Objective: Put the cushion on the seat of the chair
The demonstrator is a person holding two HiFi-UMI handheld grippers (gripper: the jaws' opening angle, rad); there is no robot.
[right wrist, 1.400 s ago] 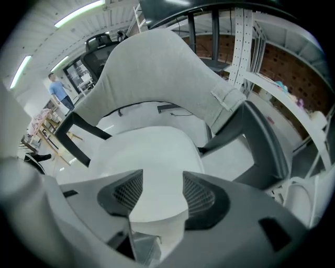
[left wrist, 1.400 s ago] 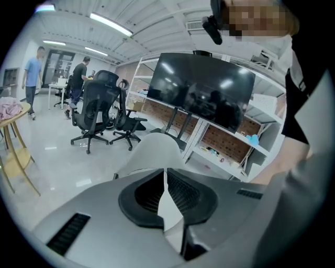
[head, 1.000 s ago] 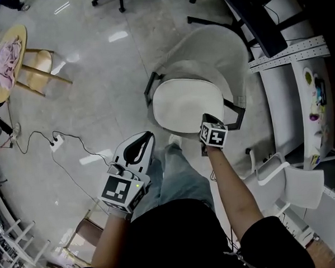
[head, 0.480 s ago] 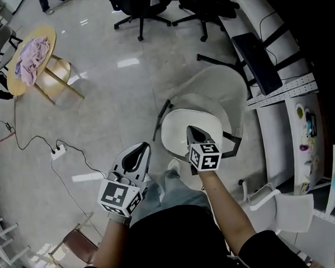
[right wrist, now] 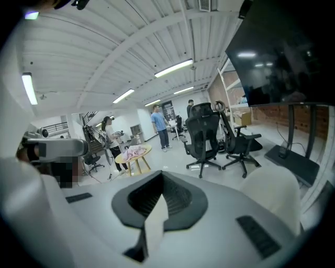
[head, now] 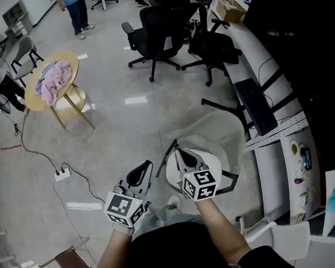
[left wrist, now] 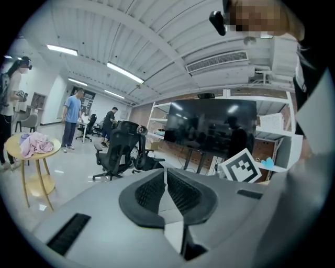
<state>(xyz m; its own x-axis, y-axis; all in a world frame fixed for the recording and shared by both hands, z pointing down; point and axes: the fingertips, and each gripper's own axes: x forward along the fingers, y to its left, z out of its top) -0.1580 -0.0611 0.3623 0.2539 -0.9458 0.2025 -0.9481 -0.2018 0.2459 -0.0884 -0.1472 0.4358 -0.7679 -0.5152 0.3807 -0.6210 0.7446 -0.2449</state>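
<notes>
The white chair (head: 221, 134) stands on the floor just ahead of me, and the white cushion (head: 172, 174) lies flat on its seat, partly hidden behind my right gripper. That right gripper (head: 180, 152) hovers above the seat's front, shut, with nothing between its jaws (right wrist: 162, 177). My left gripper (head: 145, 164) hangs over the floor to the left of the chair, apart from it, also shut and empty (left wrist: 166, 171). In the right gripper view the chair's pale back (right wrist: 272, 191) shows at the lower right.
A round wooden table (head: 34, 95) with a pink cloth (head: 52, 80) stands at far left. Black office chairs (head: 159, 24) (head: 213, 44) stand behind the white chair. A dark screen on a stand (head: 257, 106) and a white curved desk (head: 272, 153) lie to the right. A power strip (head: 61, 175) with its cable lies on the floor; a person (head: 77, 9) stands far back.
Both grippers have risen away from the chair; the right one has left the cushion's front edge and moved left over the seat. The head view has tilted up, showing more of the room.
</notes>
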